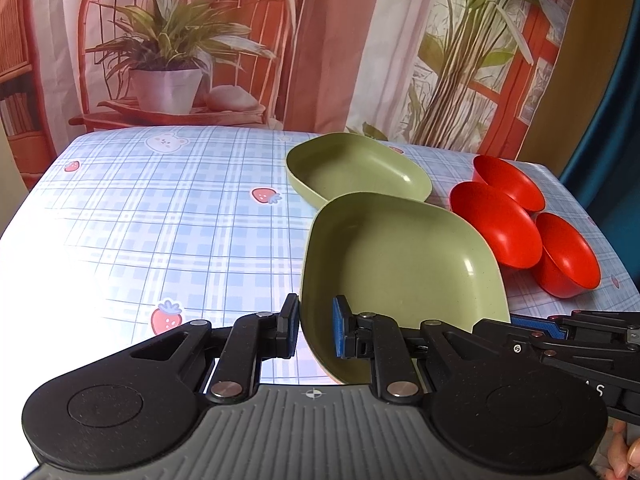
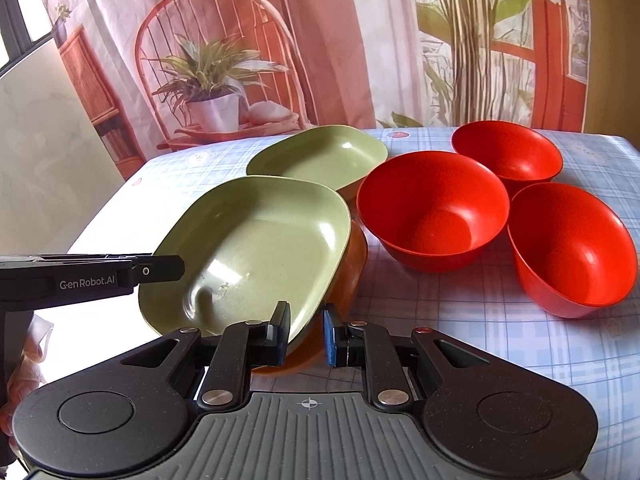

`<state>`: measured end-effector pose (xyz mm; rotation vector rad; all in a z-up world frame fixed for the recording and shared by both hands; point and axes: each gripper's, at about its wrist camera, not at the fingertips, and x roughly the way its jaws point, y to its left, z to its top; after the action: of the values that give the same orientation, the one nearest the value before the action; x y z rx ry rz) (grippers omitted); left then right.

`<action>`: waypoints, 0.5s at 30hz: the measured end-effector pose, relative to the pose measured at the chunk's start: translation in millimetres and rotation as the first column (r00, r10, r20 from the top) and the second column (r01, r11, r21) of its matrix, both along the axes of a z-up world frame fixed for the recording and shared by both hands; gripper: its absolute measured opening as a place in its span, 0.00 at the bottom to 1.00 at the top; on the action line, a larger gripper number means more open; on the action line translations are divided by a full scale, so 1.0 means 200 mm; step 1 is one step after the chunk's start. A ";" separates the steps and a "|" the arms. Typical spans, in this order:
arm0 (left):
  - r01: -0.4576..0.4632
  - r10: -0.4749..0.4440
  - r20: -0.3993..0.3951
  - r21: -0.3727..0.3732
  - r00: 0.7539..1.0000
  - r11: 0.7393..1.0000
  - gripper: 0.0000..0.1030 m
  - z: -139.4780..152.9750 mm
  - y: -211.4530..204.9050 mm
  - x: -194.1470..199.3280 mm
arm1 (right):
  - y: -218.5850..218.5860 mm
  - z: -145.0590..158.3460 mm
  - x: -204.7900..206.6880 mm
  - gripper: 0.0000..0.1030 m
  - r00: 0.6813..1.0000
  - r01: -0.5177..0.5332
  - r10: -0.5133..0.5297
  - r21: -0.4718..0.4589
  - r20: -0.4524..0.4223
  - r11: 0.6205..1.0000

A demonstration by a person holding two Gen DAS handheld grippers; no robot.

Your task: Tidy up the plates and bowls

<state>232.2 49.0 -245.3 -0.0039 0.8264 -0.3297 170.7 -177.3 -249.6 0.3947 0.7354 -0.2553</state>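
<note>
A green square plate (image 1: 400,268) is held tilted above the table by both grippers. My left gripper (image 1: 316,330) is shut on its near left rim. My right gripper (image 2: 306,334) is shut on its near right rim; its arm also shows in the left wrist view (image 1: 560,336). The plate shows in the right wrist view (image 2: 256,248) with an orange underside (image 2: 352,268). A second green plate (image 1: 356,168) lies flat behind it, also in the right wrist view (image 2: 320,156). Three red bowls (image 2: 432,224) (image 2: 508,156) (image 2: 572,248) stand upright to the right.
The table (image 1: 160,216) has a blue checked cloth with strawberry prints. A printed backdrop (image 1: 320,40) hangs right behind the table's far edge. A white board (image 2: 44,152) leans at the left in the right wrist view. The table's right edge lies just past the bowls.
</note>
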 end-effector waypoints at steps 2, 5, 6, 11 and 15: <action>-0.001 0.001 -0.005 0.000 1.000 1.000 0.18 -0.01 -0.01 0.01 | 0.00 0.00 0.00 0.16 1.000 0.002 -0.002 -0.004 -0.002 1.000; 0.004 -0.003 -0.009 0.011 1.000 1.000 0.18 -0.02 -0.03 0.01 | -0.02 0.00 0.01 0.16 1.000 0.006 -0.006 -0.006 -0.004 1.000; 0.006 -0.006 -0.009 0.017 1.000 1.000 0.18 -0.02 -0.03 0.01 | -0.02 0.00 0.01 0.16 1.000 0.007 -0.007 -0.007 -0.005 1.000; 0.011 -0.011 -0.014 0.027 1.000 1.000 0.18 -0.03 -0.04 0.01 | -0.02 0.00 0.01 0.17 1.000 0.007 -0.007 -0.011 -0.010 1.000; 0.012 -0.012 -0.015 0.031 1.000 0.999 0.18 -0.03 -0.04 0.02 | -0.02 0.00 0.01 0.19 1.000 0.008 -0.008 -0.013 -0.010 1.000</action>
<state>235.9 41.2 -251.6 0.0275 0.8466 -0.3288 172.4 -181.6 -249.8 0.3847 0.7417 -0.2694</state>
